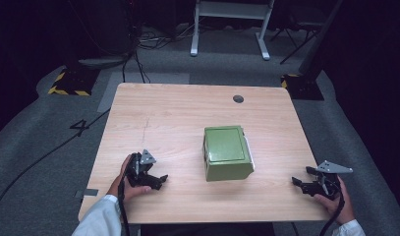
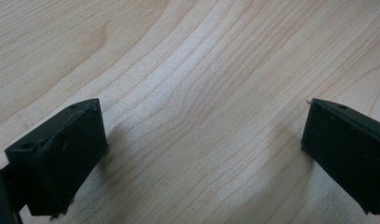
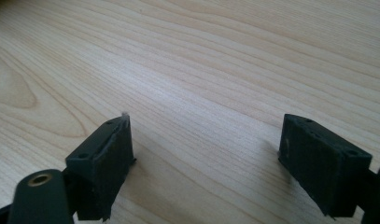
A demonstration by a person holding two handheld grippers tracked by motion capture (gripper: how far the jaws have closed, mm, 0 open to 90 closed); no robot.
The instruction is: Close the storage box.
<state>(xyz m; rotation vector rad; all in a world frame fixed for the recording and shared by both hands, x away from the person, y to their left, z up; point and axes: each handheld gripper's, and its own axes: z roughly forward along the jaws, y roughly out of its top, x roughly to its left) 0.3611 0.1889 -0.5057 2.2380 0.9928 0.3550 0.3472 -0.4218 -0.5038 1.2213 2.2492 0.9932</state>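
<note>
With my left gripper (image 1: 156, 181) and right gripper (image 1: 301, 185) both spread apart over bare table (image 1: 178, 105), I judge I should approach the green box (image 1: 227, 152), mid-frame, evenly from both sides.

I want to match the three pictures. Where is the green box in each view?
High view: the green box sits on the table's middle, slightly right, between the left gripper and right gripper.
Left gripper view: not in it.
Right gripper view: not in it.
Shared landmark: the light wooden tabletop.
</note>
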